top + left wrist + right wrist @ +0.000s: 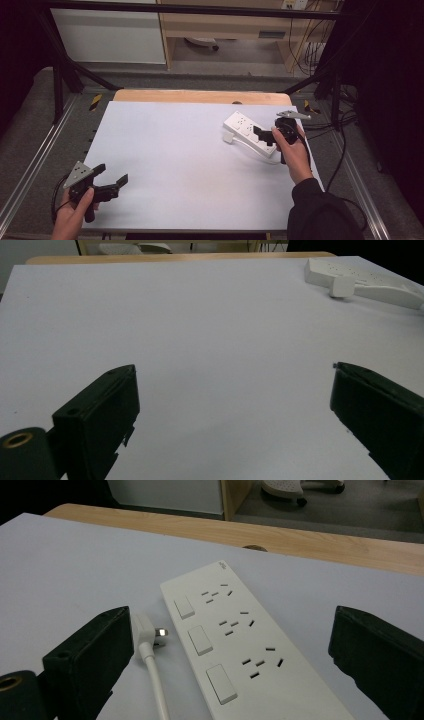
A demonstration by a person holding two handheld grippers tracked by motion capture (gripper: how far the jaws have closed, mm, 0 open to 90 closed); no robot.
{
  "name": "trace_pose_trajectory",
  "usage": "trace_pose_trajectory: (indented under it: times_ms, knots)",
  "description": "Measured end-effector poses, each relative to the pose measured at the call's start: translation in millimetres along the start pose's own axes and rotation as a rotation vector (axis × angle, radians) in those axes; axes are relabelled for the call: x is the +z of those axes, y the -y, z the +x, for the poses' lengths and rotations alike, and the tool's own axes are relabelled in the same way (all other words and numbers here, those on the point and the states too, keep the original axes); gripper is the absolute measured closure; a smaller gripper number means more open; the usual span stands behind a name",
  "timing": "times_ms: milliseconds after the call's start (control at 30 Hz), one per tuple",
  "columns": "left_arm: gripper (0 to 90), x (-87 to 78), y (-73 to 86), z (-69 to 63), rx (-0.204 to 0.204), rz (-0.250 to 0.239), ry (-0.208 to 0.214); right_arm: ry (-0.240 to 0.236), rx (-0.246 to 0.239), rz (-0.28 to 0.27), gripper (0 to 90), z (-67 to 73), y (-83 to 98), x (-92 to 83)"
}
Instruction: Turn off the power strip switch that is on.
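Rigid, light white plastic three-socket power strip (240, 645) near the table's far right edge; right gripper (266, 135) spread astride it, left gripper (111, 176) spread, empty; grasp across narrow sides.

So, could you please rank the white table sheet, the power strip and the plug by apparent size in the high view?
1. white table sheet
2. power strip
3. plug, clearly smallest
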State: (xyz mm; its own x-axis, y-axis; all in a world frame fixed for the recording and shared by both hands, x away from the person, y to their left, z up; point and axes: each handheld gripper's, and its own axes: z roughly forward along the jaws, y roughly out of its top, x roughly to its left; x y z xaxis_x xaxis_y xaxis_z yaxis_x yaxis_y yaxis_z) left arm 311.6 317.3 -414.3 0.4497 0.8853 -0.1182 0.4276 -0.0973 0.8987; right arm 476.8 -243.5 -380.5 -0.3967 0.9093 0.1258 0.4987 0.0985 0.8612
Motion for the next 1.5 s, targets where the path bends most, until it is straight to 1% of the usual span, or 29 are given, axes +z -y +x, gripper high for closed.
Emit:
trace_pose_trajectory:
  times_ms: [200,700,1133,1500]
  knots:
    - [5.4,-0.1,0.0,0.0,-0.003,-0.001,0.000,-0.001,-0.007,-0.004,4.6,-1.3,-3.6,-5.3]
    - [5.4,-0.2,0.0,-0.1,-0.002,-0.001,0.000,-0.009,-0.012,-0.039,4.1,-7.0,-7.6,-20.7]
    - [5.4,-0.1,-0.1,-0.2,0.002,-0.005,-0.002,-0.013,-0.001,-0.114,3.5,-17.9,-8.8,-44.9]
    - [5.4,0.0,0.1,-0.3,0.005,-0.006,-0.002,-0.013,-0.009,-0.140,4.5,-22.2,-5.6,-58.7]
